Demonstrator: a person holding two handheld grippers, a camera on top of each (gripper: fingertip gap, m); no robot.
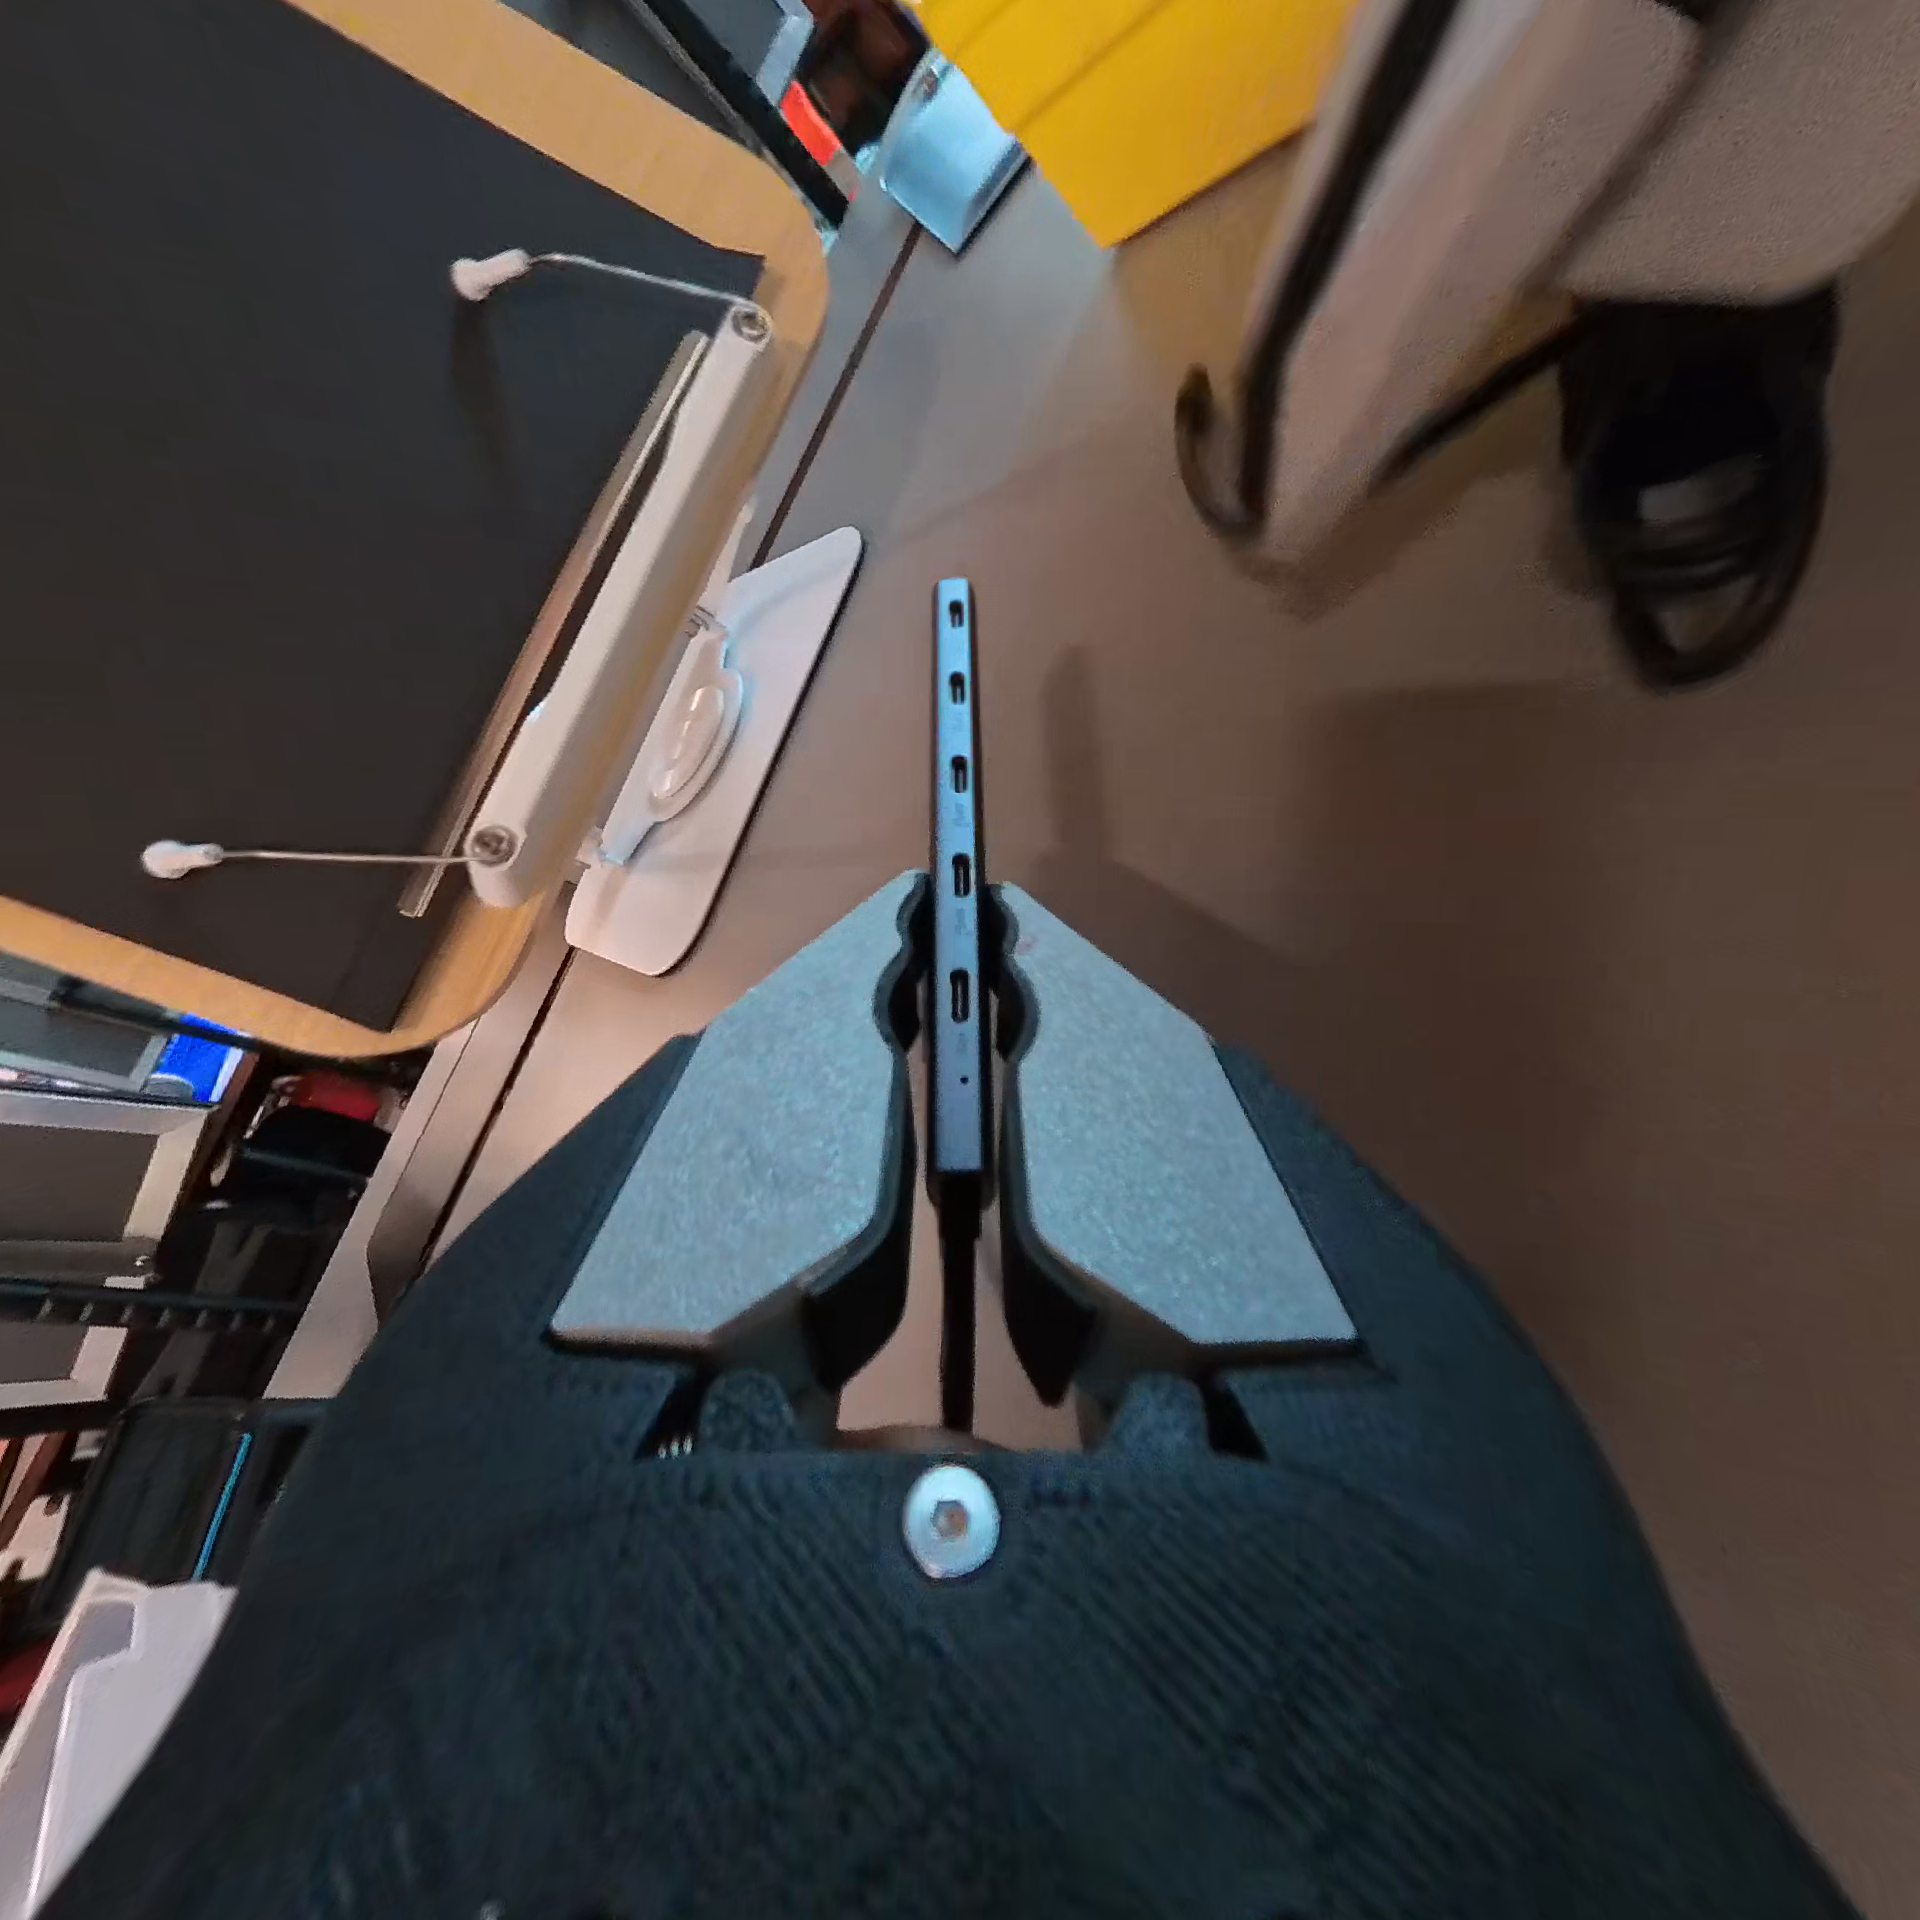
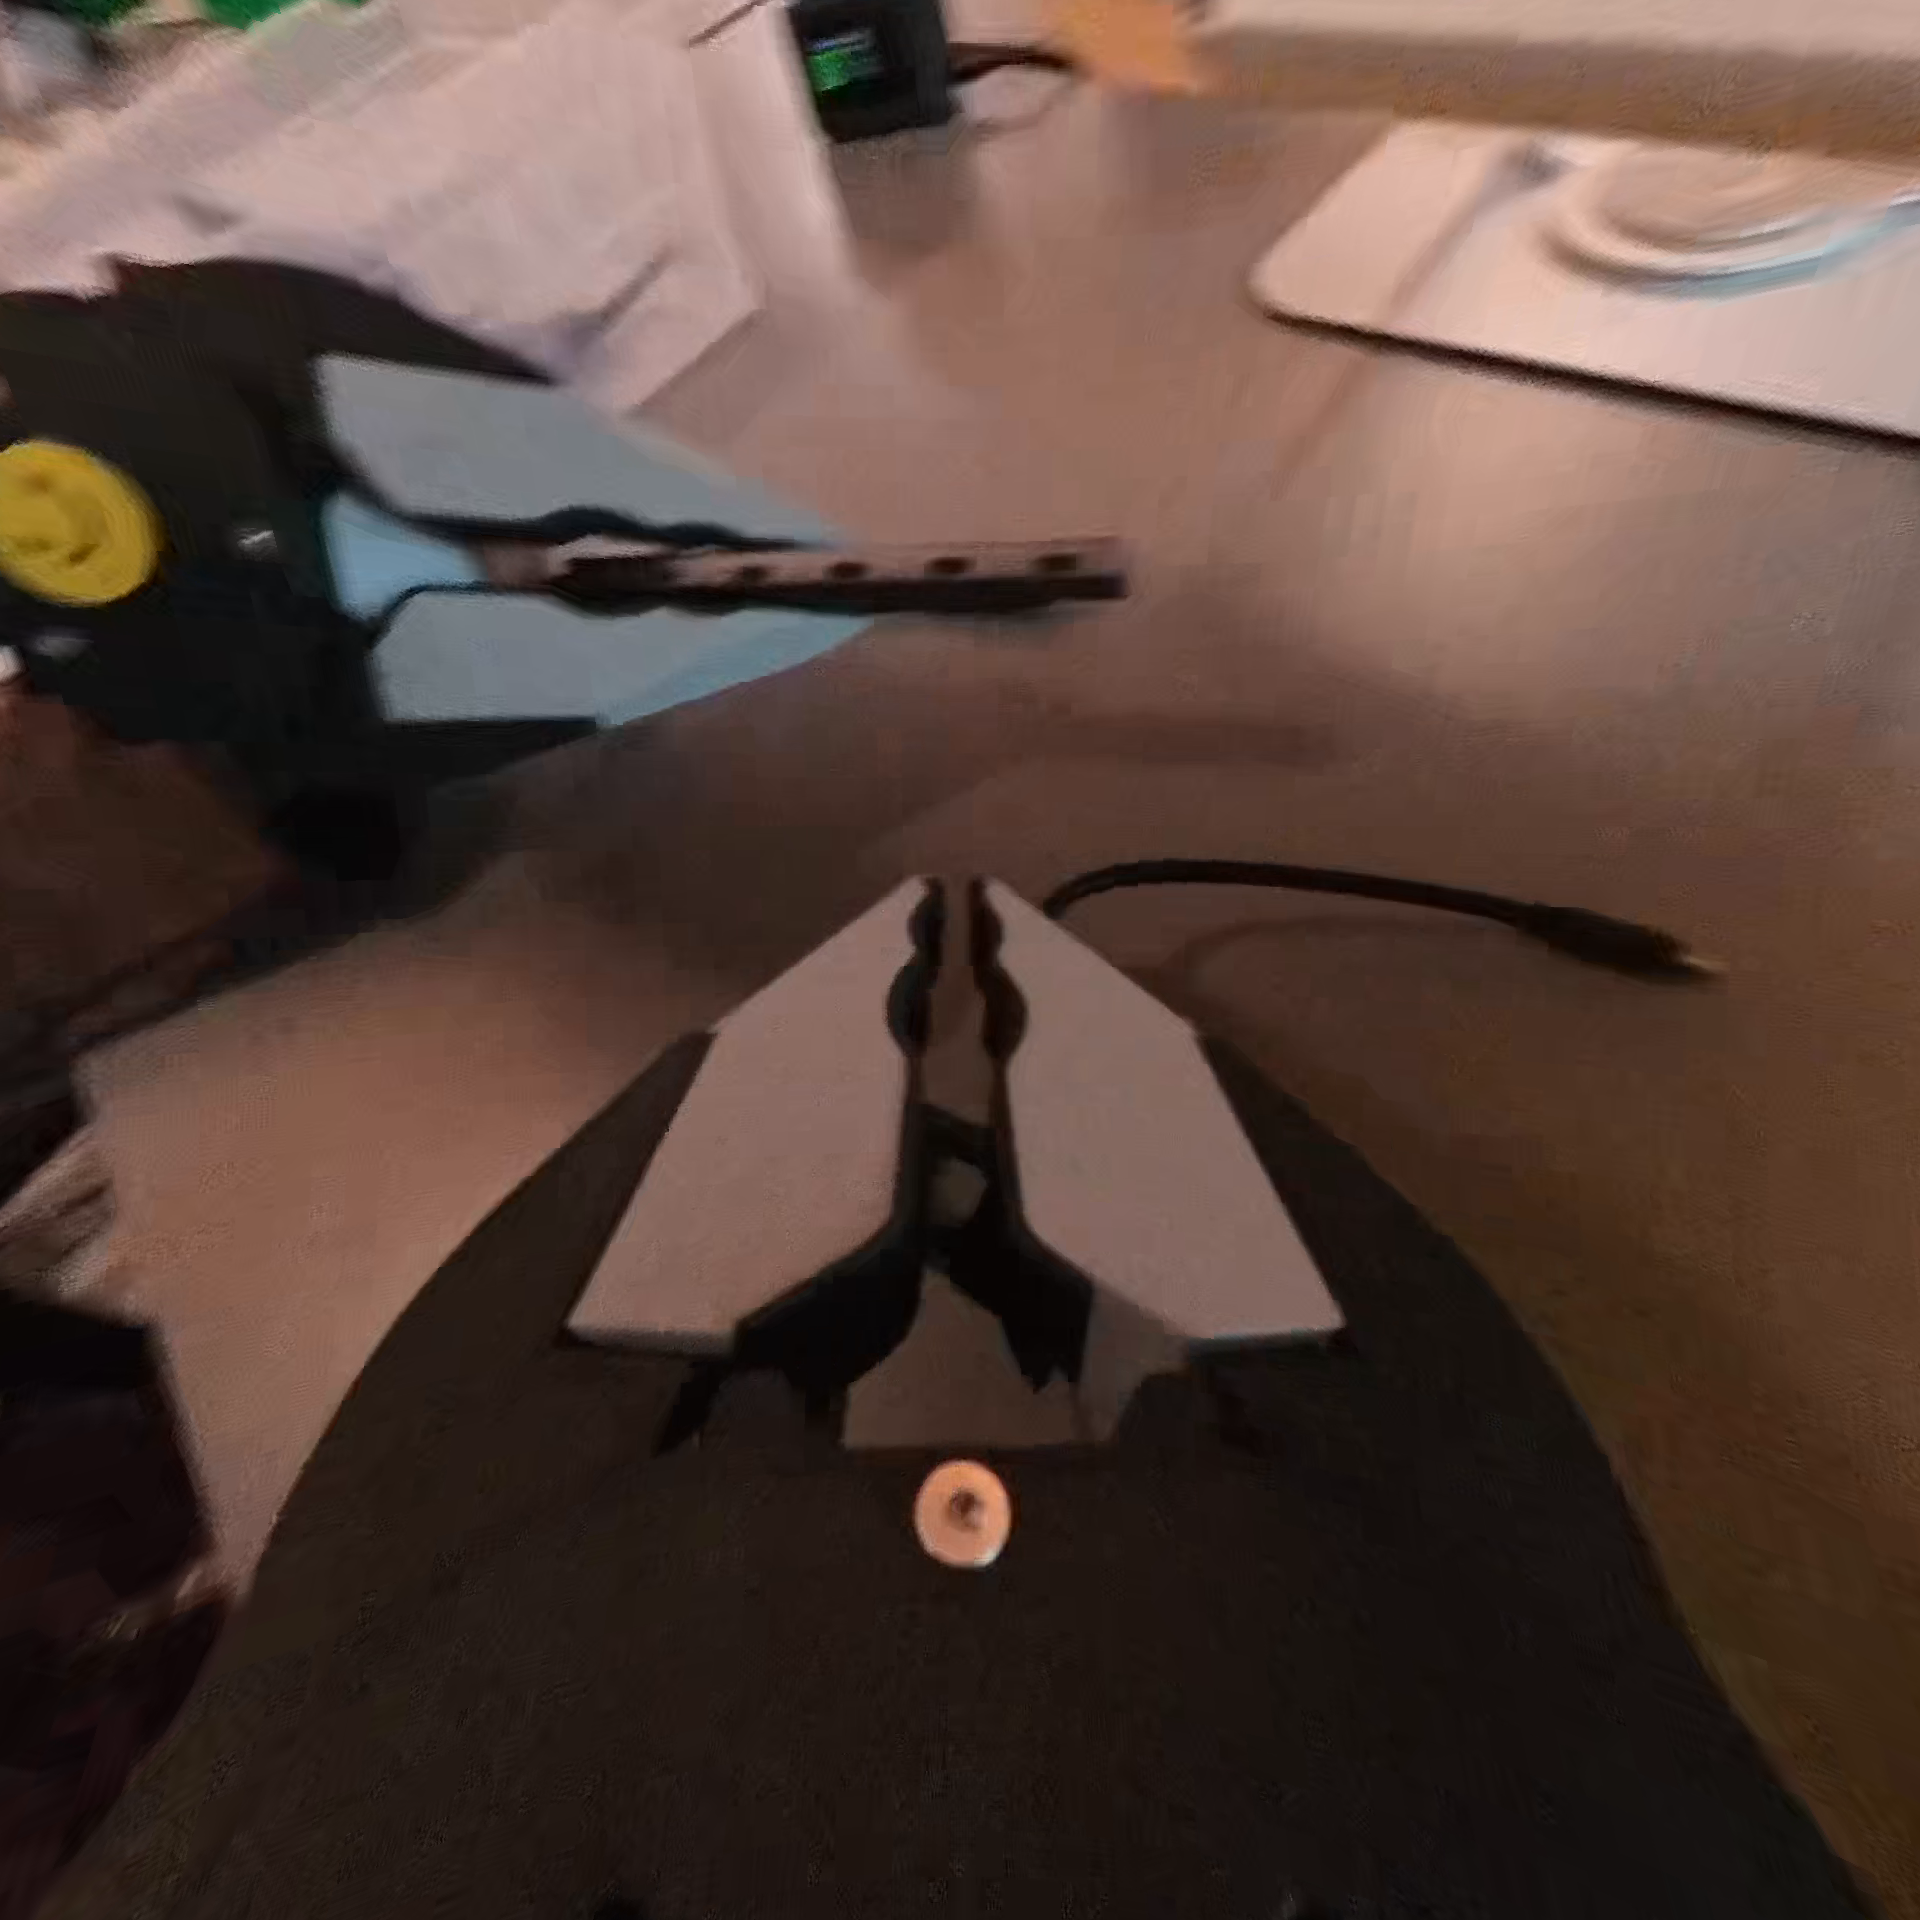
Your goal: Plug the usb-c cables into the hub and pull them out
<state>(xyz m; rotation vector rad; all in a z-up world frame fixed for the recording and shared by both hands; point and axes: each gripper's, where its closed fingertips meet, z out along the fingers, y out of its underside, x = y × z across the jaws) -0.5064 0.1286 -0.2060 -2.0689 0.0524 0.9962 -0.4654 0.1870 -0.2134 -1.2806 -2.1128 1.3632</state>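
Dark hub (image 1: 958,831) edge-up, clamped between left jaws; right jaws nearly closed, empty.

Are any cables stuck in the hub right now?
No. All the hub's side ports look empty, and one cable lies loose on the table.

The hub (image 1: 957,831) looks like smooth dark metal; the left gripper (image 1: 957,914) has grainy matt grey fingers (image 1: 769,1143); the table (image 1: 1455,1039) is smooth matt brown.

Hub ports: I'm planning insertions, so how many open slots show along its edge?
5 on the hub, in one row: three beyond the left gripper, at and, two between its fingers. None holds a plug.
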